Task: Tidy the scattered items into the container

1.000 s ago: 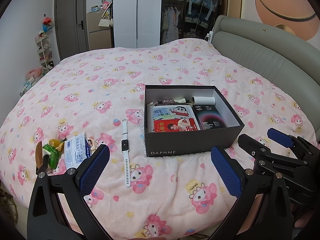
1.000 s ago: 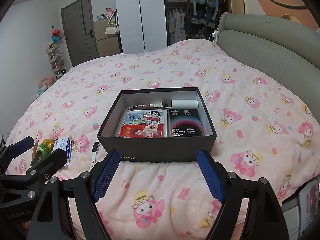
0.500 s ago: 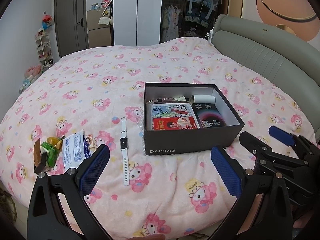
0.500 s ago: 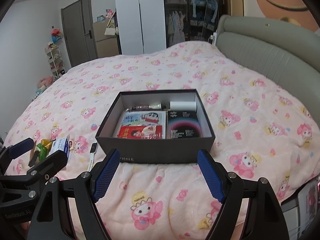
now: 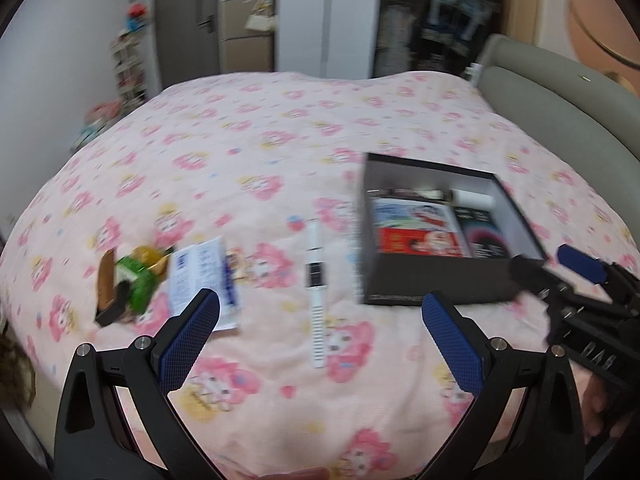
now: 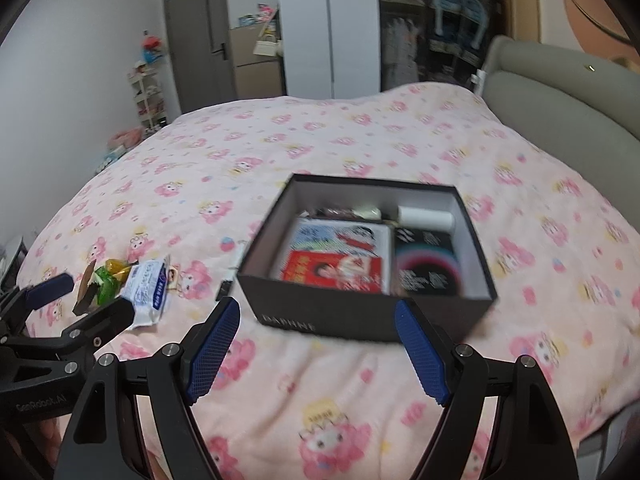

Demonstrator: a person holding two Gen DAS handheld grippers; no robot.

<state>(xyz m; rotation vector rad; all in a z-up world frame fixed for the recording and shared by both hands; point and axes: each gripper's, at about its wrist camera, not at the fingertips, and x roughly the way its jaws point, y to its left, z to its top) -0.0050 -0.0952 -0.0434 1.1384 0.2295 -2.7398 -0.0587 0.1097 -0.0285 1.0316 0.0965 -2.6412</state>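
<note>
A black open box (image 5: 432, 284) (image 6: 360, 316) sits on the pink bed and holds books and a white roll. Left of it lie a white smartwatch (image 5: 315, 276), a white tissue pack (image 5: 204, 276) (image 6: 149, 286), a green wrapped snack (image 5: 138, 280) (image 6: 105, 285) and a brown comb (image 5: 107, 280). My left gripper (image 5: 320, 340) is open and empty, above the bed's near edge, just short of the watch. My right gripper (image 6: 316, 354) is open and empty, in front of the box's near wall.
The pink patterned blanket (image 5: 260, 152) covers the whole bed. A grey padded headboard (image 5: 560, 104) runs along the right. A grey door (image 6: 196, 40), white wardrobe (image 6: 328, 28) and a shelf rack (image 6: 148, 96) stand beyond the bed's far side.
My left gripper has swung left, so the watch now lies between its fingers in view and the box sits further right. My right gripper has shifted left and closer to the box.
</note>
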